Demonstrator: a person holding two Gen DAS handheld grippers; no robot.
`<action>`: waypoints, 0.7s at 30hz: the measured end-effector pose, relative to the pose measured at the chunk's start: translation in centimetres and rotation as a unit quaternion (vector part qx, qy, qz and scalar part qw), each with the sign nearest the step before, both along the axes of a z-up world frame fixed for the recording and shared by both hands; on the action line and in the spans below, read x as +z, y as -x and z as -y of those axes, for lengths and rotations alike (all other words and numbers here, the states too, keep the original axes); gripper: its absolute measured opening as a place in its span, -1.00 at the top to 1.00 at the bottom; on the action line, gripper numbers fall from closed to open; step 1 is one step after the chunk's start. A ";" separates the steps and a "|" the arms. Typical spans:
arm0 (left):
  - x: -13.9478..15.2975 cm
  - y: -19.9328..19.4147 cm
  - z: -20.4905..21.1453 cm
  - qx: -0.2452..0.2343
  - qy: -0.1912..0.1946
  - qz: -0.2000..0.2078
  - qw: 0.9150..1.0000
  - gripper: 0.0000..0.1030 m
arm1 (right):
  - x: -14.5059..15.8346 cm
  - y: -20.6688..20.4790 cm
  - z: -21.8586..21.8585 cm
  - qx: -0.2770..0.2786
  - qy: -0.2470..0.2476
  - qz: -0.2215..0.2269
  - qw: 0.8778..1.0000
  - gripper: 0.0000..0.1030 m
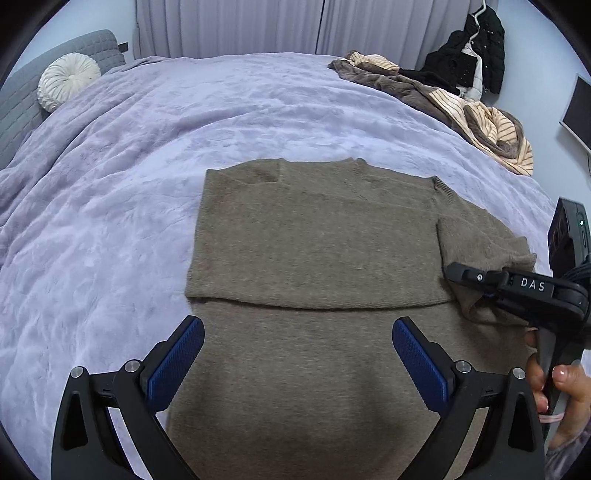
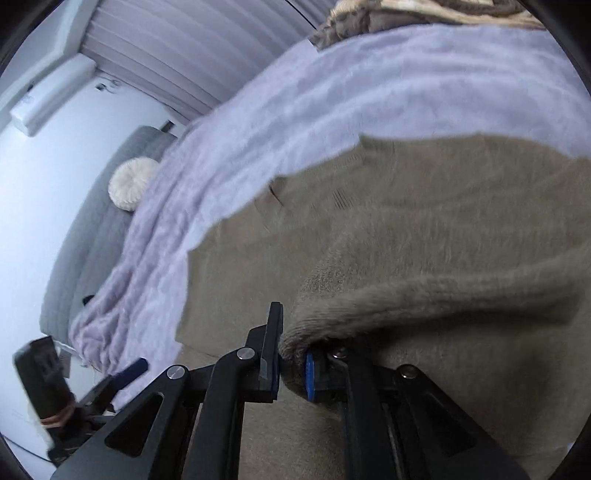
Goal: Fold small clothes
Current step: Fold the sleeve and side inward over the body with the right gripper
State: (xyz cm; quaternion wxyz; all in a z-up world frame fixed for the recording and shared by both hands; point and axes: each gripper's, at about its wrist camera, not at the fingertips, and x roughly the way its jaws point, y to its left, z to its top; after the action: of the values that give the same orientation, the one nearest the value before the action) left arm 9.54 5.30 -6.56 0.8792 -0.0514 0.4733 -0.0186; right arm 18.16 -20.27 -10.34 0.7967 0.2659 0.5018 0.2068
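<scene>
On the bed (image 1: 147,147), which is covered by a fluffy lilac blanket (image 1: 92,240), a grey-brown knitted sweater (image 1: 314,240) is laid out flat, its neckline towards the far side. Its lower part has been folded up over the body, so that a straight folded edge is seen running across the garment just beyond the left gripper (image 1: 298,360). That gripper is held above the near part of the sweater with its jaws spread wide; nothing is caught between its blue pads (image 1: 177,363), and no contact with the knit can be made out.

At the right of the sweater, one sleeve (image 1: 484,247) is bunched and lifted. Its ribbed end is pinched by the right gripper (image 2: 291,369), whose jaws are clenched tightly on the fabric; in the right wrist view the knit is seen squeezed between the pads and pulled into a raised ridge across the body of the garment. In the left wrist view the same gripper (image 1: 465,275) is seen from the side, with a hand (image 1: 561,384) wrapped round its handle.

Near the headboard a round white cushion (image 1: 68,79) is propped. Along the far right edge of the bed a heap of brown and striped clothes (image 1: 461,107) is piled, well apart from the sweater. Pleated curtains (image 1: 240,26) are hung behind the bed.
</scene>
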 end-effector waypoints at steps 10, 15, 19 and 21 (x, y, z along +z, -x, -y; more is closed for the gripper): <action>-1.1 0.2 -4.6 0.030 0.052 0.006 0.998 -0.98 | 3.0 -0.2 2.2 -0.106 0.019 0.044 0.993 0.76; -1.1 0.1 -6.6 0.040 0.082 0.010 0.996 -0.98 | 5.1 -0.7 -7.3 0.059 0.163 0.116 0.978 0.75; -1.5 -0.4 -7.3 0.033 0.117 0.002 0.993 -0.98 | 2.4 1.3 -12.1 0.149 0.264 0.100 0.947 0.32; -1.7 -0.8 -7.1 0.023 0.132 -0.003 0.991 -0.98 | 2.3 2.8 -11.9 0.159 0.256 0.104 0.948 -0.01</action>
State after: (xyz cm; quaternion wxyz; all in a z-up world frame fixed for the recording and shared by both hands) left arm 10.34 12.36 -8.27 0.8635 -0.1781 0.4678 -0.0611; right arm 15.37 -8.34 -8.00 0.8426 -0.0532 0.4876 0.2224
